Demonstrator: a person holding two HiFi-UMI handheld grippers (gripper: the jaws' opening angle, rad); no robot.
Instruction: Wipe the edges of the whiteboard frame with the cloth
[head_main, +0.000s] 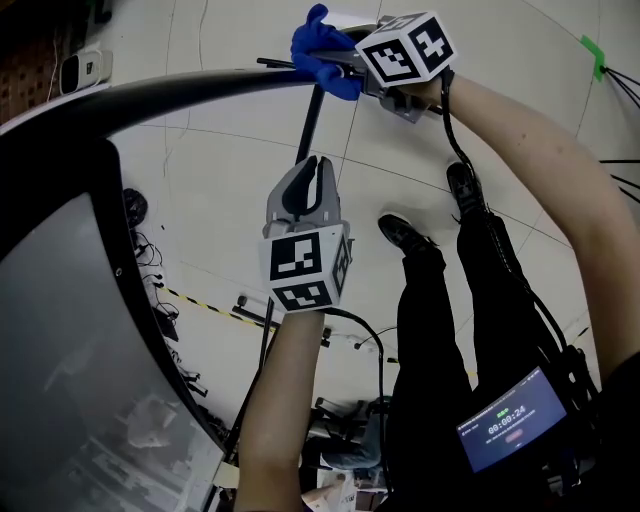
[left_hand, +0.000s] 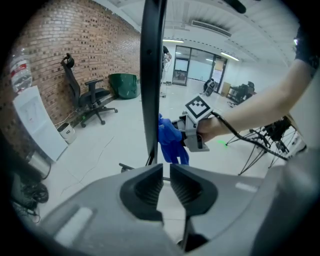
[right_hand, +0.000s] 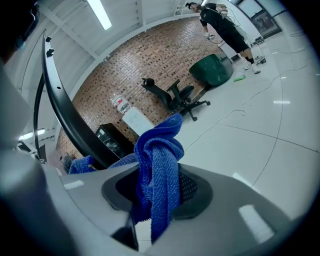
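The whiteboard's black frame curves from the left to the top middle of the head view. My right gripper is shut on a bunched blue cloth, which presses on the frame's far end. In the right gripper view the cloth fills the gap between the jaws, beside the frame. My left gripper hangs lower, apart from the frame, shut with nothing in it. Its own view shows closed jaws, the frame edge upright ahead, and the cloth against it.
The board's grey surface fills the lower left. Its stand leg runs down to the white floor. The person's shoes stand just right of it. Cables lie near the base. An office chair and a green bin stand by the brick wall.
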